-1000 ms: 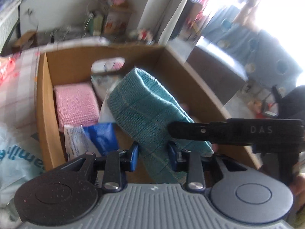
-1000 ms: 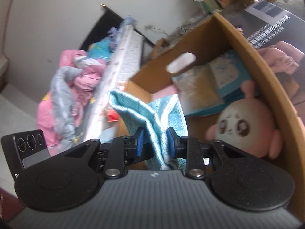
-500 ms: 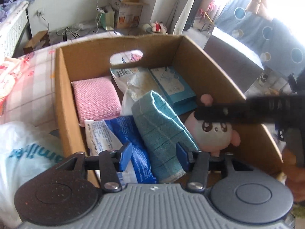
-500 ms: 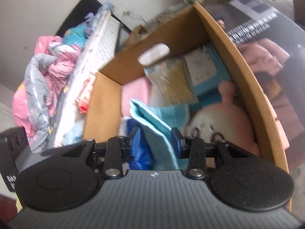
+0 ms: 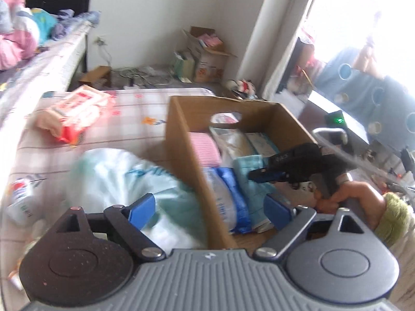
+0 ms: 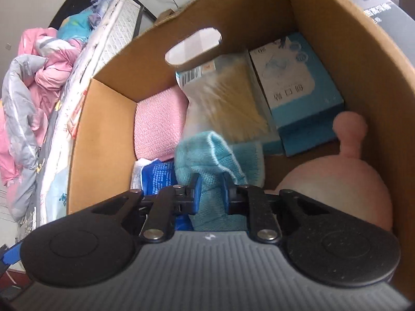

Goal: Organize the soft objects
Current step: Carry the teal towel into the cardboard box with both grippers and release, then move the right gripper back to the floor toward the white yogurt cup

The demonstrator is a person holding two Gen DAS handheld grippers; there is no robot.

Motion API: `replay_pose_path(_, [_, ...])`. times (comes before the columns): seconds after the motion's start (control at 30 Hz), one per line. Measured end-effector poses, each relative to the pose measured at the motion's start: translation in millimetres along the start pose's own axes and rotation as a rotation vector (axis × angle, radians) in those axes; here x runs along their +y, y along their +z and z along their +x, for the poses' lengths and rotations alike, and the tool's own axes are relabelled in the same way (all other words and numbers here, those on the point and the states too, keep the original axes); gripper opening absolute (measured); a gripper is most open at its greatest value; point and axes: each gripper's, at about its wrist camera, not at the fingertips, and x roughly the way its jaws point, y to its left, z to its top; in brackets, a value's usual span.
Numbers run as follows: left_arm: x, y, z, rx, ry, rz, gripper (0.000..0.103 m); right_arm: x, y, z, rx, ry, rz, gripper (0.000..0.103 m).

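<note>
The teal towel (image 6: 215, 160) lies inside the cardboard box (image 6: 103, 119), beside a blue packet (image 6: 158, 176) (pink plush (image 6: 337, 181) opposite), pinched by the right gripper (image 6: 211, 191) fingers. The left gripper (image 5: 210, 207) gapes wide, holding nothing.

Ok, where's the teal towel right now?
In the cardboard box, the teal towel lies between the blue packet and pink plush, pinched by the right gripper.

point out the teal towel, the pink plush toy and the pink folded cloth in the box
teal towel (image 6: 207, 160): right wrist view, bunched fold above the gripper
pink plush toy (image 6: 334, 178): right wrist view, rounded head
pink folded cloth (image 6: 158, 127): right wrist view, middle of its top face
</note>
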Motion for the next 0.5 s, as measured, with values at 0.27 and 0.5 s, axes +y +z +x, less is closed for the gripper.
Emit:
replay_pose_path(0.27, [32.6,-41.2,-43.9,-0.084,0.081,-0.054,0.096,27.2,-19.0,-12.7,-0.002,-0.054,-0.087,0.022])
replay_pose_path(0.5, [69.7,-84.1,-69.5,-0.116,0.144,-0.139,0.099,38.6,-27.0,8.8,0.040,-0.177,-0.146,0.033])
